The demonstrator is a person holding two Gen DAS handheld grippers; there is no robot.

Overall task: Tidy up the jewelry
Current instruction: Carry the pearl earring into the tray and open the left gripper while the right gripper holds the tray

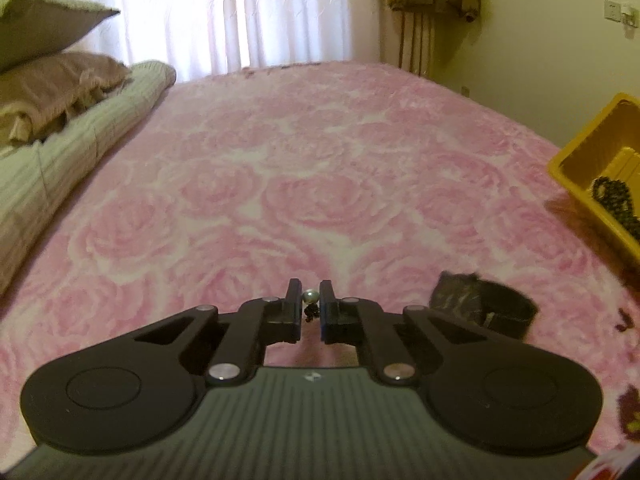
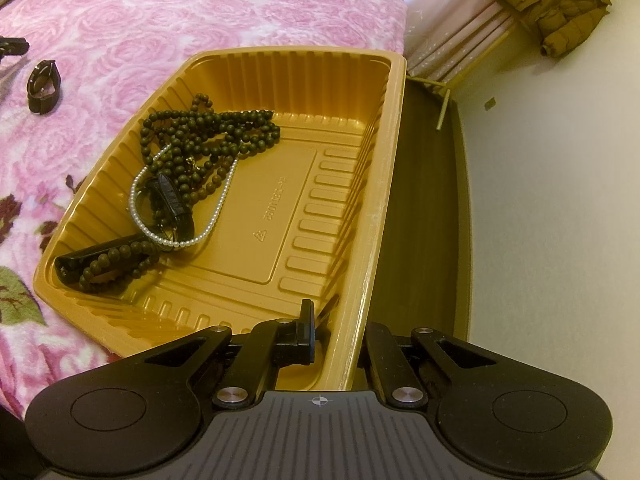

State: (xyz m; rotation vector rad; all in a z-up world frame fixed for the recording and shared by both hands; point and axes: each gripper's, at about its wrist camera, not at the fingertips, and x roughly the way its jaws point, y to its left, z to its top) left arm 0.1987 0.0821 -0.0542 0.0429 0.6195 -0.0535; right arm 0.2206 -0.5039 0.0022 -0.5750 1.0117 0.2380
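My left gripper (image 1: 310, 306) pinches a small pearl piece (image 1: 309, 297) (earring?) above the bed, ready for carrying. My right gripper (image 2: 334, 334) clamps the yellow tray (image 2: 384, 184) rim, steadying it; necklaces (image 2: 200, 148) already lie inside.

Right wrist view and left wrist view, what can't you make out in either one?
- Left wrist view: the small pearl piece in the left gripper; too small to identify.
- Right wrist view: right gripper, one finger hidden behind the yellow tray wall.
- Left wrist view: the tray is cut off by the frame edge.
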